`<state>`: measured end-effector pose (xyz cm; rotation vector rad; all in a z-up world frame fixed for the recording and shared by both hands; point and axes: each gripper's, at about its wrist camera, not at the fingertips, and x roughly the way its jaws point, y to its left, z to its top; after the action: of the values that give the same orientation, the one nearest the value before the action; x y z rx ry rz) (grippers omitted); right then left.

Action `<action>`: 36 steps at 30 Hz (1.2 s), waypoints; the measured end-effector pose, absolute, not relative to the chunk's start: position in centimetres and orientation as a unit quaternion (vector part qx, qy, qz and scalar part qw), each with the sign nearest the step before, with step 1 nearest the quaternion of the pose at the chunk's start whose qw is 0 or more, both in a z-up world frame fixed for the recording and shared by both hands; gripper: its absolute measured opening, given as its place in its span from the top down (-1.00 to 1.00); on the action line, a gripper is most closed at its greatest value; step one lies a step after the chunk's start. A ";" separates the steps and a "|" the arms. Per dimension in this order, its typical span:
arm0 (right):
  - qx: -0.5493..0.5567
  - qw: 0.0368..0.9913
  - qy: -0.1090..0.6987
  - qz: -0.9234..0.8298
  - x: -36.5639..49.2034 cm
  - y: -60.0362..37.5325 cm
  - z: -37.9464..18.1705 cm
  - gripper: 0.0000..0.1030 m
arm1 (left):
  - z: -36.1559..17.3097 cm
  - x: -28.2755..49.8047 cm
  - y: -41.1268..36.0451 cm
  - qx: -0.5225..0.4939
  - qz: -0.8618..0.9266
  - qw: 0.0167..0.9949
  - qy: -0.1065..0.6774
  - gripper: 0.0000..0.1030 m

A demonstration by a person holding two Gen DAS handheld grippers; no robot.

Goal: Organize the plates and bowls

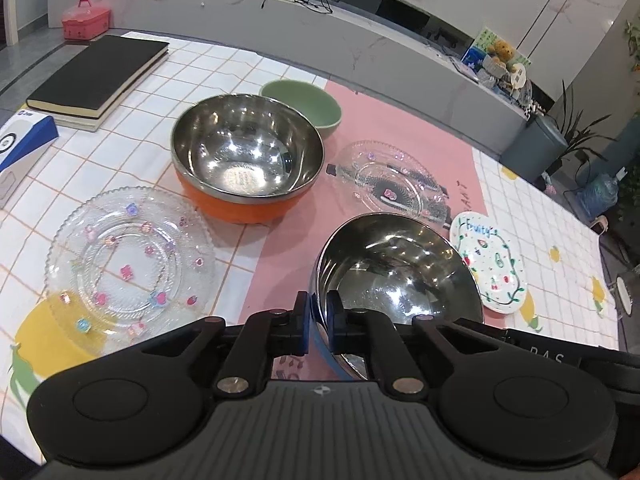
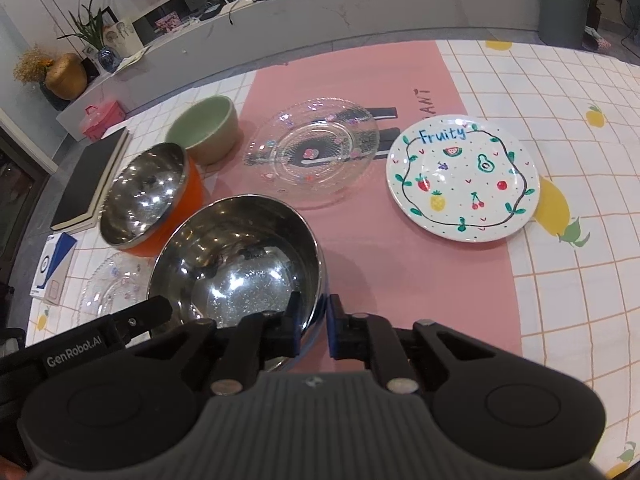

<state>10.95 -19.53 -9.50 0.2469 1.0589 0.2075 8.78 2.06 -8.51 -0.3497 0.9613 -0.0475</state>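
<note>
A steel bowl with a blue outside [image 1: 400,272] [image 2: 240,256] sits on the pink mat, tilted slightly. My left gripper [image 1: 318,316] is shut on its near left rim, one pad inside and one outside. At the near right rim my right gripper [image 2: 314,316] is shut on it the same way. Behind it stand an orange steel bowl [image 1: 246,156] [image 2: 146,192] and a green bowl [image 1: 304,106] [image 2: 206,128]. One clear glass plate [image 1: 128,264] lies at the left and another [image 1: 384,178] [image 2: 316,148] at the back. The white "Fruity" plate [image 2: 462,178] lies to the right.
A black book [image 1: 100,76] and a blue-and-white box [image 1: 24,140] lie along the table's left side. A pink case [image 1: 86,18] sits on the floor beyond. The chequered cloth [image 2: 560,320] is bare at the right. A low grey counter runs behind the table.
</note>
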 end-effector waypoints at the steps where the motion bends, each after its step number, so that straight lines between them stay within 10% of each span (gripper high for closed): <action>1: 0.118 0.850 0.503 0.101 10.6 -19.5 -9.2 0.80 | -8.2 8.4 2.2 -0.169 -0.023 0.872 0.458 0.83; 36: 0.113 0.810 0.553 0.161 1.4 -16.0 -10.6 0.78 | -9.1 -0.9 6.5 -0.183 0.026 0.846 0.500 0.84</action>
<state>1.38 -15.98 -10.59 0.2408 1.1828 0.3432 -0.94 6.49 -9.09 -0.3856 1.0543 0.0549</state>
